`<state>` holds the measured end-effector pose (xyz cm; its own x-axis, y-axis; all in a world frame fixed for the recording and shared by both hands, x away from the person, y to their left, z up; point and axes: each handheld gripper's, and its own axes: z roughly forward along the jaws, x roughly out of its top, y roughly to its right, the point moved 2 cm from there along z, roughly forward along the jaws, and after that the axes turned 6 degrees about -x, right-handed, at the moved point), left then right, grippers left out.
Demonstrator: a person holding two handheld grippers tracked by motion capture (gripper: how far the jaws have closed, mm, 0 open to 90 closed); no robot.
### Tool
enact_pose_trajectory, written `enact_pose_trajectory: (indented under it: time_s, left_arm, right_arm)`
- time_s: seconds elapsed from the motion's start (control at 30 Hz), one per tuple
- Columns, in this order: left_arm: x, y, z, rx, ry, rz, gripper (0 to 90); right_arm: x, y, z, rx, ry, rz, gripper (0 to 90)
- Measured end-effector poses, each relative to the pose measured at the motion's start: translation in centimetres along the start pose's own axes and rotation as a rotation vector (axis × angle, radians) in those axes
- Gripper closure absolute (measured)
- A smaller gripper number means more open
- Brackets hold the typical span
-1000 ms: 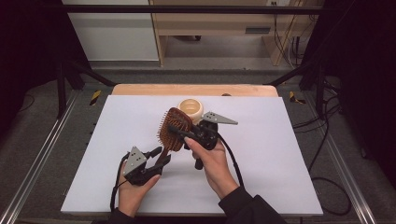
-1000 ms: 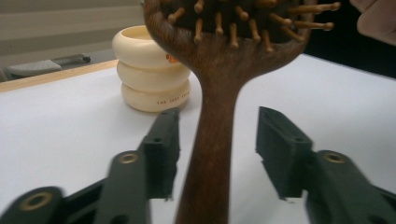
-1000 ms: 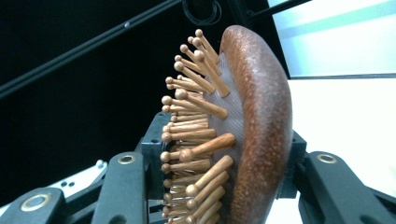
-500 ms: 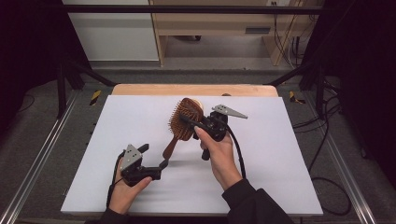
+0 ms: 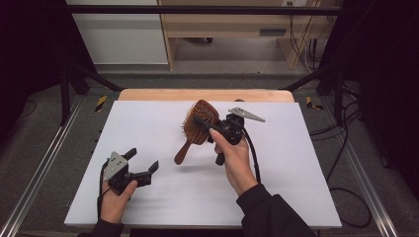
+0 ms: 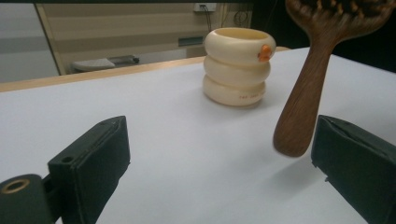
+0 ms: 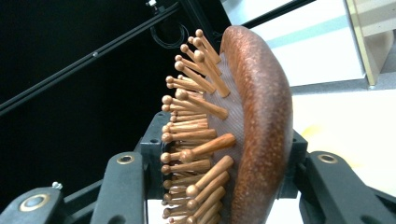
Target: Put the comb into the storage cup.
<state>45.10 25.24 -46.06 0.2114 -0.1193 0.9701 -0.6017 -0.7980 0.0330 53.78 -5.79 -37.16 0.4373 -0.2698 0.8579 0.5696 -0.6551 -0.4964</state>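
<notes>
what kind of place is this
Probably a lab recording bench: a white-topped table ringed by black metal framing, loose cables on the floor, and handheld claws working on a wooden hairbrush.

We see the white table (image 5: 148, 123) evenly lit from overhead, surroundings dark. Shadows under the hairbrush (image 5: 197, 126) are soft. In the left gripper view its handle is slightly blurred.

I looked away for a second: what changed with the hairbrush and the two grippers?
The left gripper let go of the hairbrush handle, its fingers having just opened, and drew back toward the near left of the table. The right gripper stayed clamped on the brush head, holding it above the table.
</notes>
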Motion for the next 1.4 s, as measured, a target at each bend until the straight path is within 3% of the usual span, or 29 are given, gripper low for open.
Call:
enact_pose_trajectory:
  time_s: [0.13,0.3,0.4,0.53,0.73,1.4]
  left_arm:
    - [0.2,-0.3,-0.8,0.026,0.047,-0.004,4.5]
    - [0.0,-0.3,-0.9,0.045,0.046,0.001,4.5]
    - [0.1,-0.4,-1.2,0.078,0.056,0.020,4.4]
    - [0.2,-0.8,-1.7,0.097,0.086,0.001,4.4]
    - [0.0,-1.2,-1.8,0.120,0.085,-0.013,4.4]
    - [-0.4,-1.1,-1.4,0.100,0.063,-0.024,4.4]
  right_arm:
    - [0.3,0.4,0.0,-0.003,0.004,0.012,51.0]
    - [0.7,0.8,0.0,-0.010,0.010,0.016,51.0]
    - [1.1,1.1,0.1,-0.008,0.018,0.025,51.0]
    - [1.7,1.3,0.1,-0.001,0.036,0.040,51.0]
    - [1.9,1.1,0.1,0.006,0.028,0.018,50.9]
    - [1.5,1.3,0.8,-0.015,0.018,0.013,50.7]
